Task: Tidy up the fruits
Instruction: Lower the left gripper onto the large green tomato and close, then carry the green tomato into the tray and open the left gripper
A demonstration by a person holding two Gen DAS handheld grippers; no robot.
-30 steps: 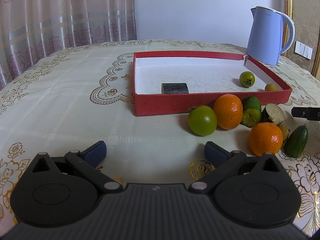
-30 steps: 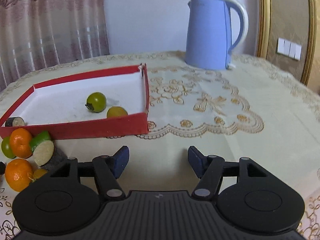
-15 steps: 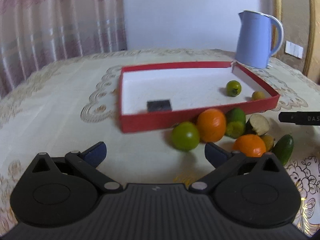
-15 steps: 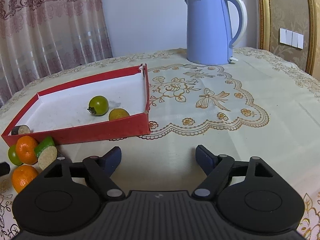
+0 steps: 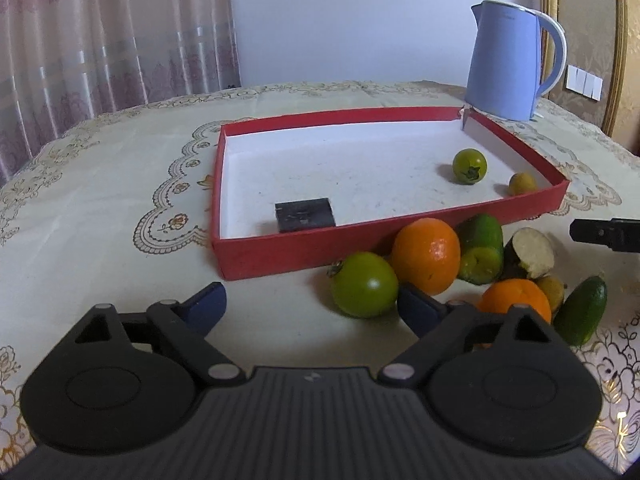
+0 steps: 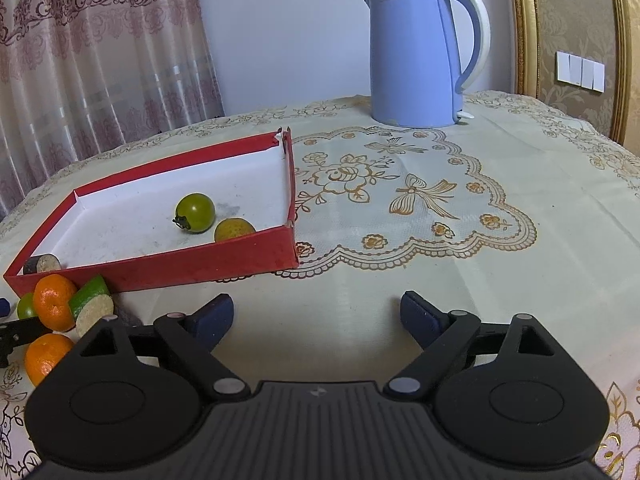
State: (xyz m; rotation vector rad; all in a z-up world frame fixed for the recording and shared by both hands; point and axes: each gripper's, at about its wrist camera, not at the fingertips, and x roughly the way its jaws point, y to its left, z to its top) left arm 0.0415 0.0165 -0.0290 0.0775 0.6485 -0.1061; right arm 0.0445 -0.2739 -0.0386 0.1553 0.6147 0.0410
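Observation:
A red tray (image 5: 320, 246) holds a small green tomato (image 5: 470, 166), a small yellow fruit (image 5: 522, 183) and a dark block (image 5: 305, 214). In front of it lie a bigger green tomato (image 5: 364, 284), two oranges (image 5: 426, 254) (image 5: 514, 296), a cut green piece (image 5: 482, 254), a white-faced cut piece (image 5: 532, 250) and a green oval fruit (image 5: 582, 310). My left gripper (image 5: 312, 306) is open and closing, its right finger beside the big tomato, the pads not pressing it. My right gripper (image 6: 316, 312) is opening over bare cloth, right of the tray (image 6: 160, 268).
A blue kettle (image 5: 506, 60) stands behind the tray's far right corner, also seen as the kettle (image 6: 416, 56) in the right wrist view. The round table carries an embroidered cream cloth (image 6: 440, 240). Curtains hang at the back left.
The left gripper has come closer to the fruit pile, so the big green tomato now sits by its right finger, and its fingers have narrowed a little. The right gripper's fingers have spread wider.

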